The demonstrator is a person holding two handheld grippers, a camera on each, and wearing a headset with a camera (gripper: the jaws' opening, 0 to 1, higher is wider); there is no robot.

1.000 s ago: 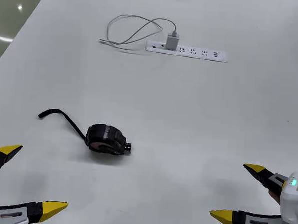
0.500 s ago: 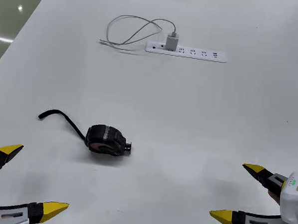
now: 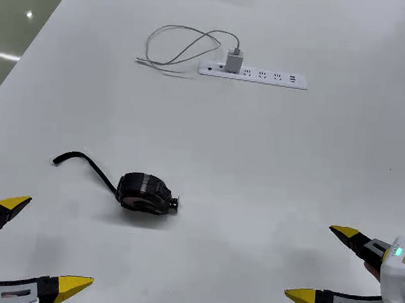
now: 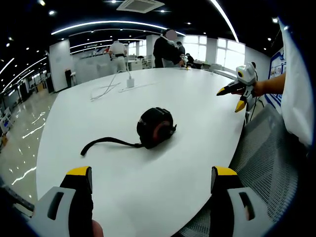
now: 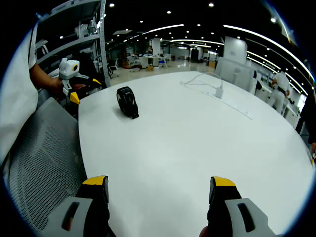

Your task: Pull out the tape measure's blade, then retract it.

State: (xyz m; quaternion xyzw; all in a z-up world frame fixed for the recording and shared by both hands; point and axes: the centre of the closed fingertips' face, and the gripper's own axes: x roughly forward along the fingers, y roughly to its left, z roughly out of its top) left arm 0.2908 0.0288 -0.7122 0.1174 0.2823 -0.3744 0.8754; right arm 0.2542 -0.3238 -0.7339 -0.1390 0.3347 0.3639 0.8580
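The tape measure [image 3: 144,192] lay on its side on the white counter [image 3: 270,162], left of centre. It had a black case, w/ a reddish face in the left gripper view. Its blade tip [image 3: 175,202] sat right at the case mouth. The black strap [image 3: 86,164] trailed off from the opposite end, curling over at its tip.

You held the left tool [image 3: 45,242] at the counter's near edge, nearer the tape measure than the other tool but apart from it — jaws spread wide, nothing btwn them. Your right tool [image 3: 320,263] sat well off to the other side, also at the near edge, jaws likewise wide apart & empty.

Toward the far side a white power strip [image 3: 261,74] lay flat w/ a white charger [image 3: 234,60] plugged in near one end — its cable [image 3: 181,45] looped loosely beside it. People [image 4: 165,49] stood beyond the counter's far end.
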